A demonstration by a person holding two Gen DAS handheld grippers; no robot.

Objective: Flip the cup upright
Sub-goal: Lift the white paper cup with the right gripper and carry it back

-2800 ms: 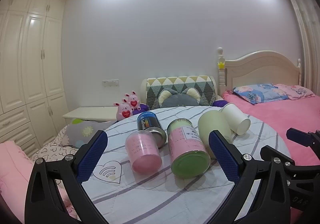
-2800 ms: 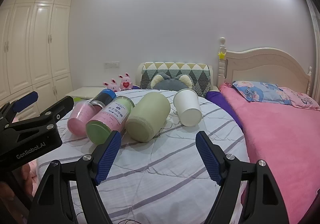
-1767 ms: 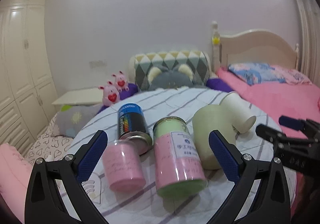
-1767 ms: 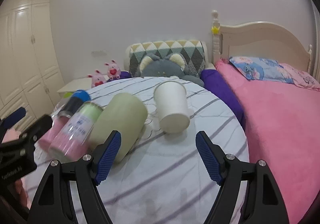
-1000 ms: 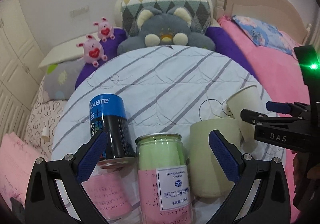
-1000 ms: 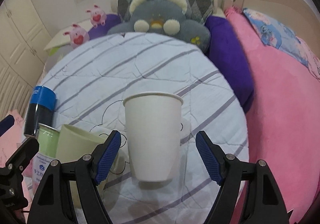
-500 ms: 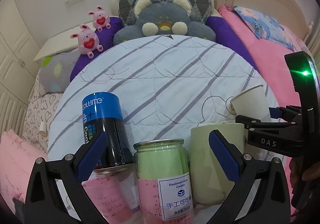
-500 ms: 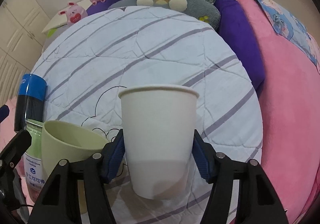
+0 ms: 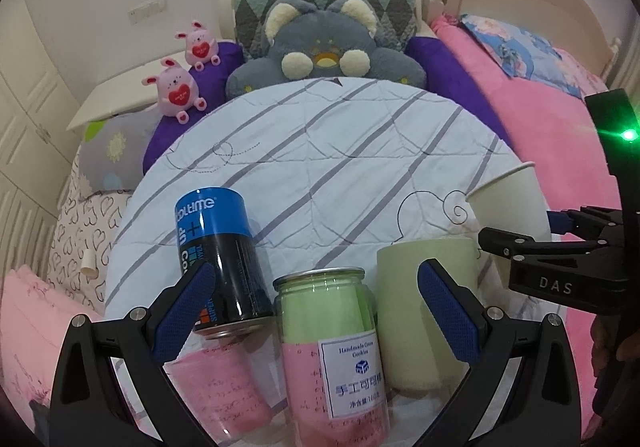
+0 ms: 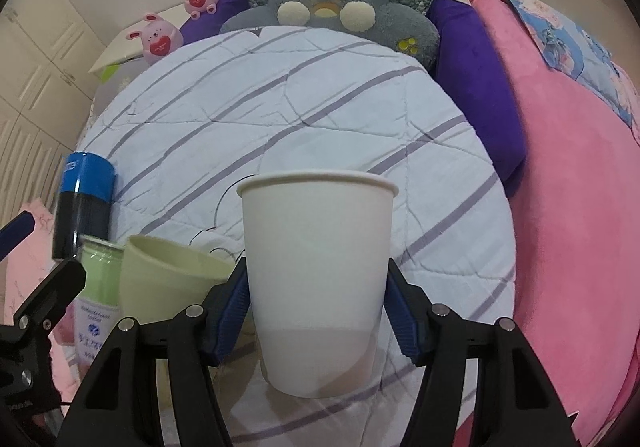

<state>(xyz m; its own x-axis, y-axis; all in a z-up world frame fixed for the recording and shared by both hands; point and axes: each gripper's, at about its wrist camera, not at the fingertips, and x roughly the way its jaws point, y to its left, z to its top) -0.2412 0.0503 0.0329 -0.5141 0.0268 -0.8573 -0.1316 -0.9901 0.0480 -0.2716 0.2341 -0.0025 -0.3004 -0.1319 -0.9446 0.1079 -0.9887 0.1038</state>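
Partly hidden white paper cup (image 10: 316, 271) clamped by right gripper (image 10: 316, 311), base cut off, left gripper (image 9: 316, 311) apart.

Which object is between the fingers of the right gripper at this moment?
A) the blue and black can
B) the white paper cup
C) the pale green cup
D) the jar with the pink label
B: the right gripper has both blue pads pressed on the white paper cup.
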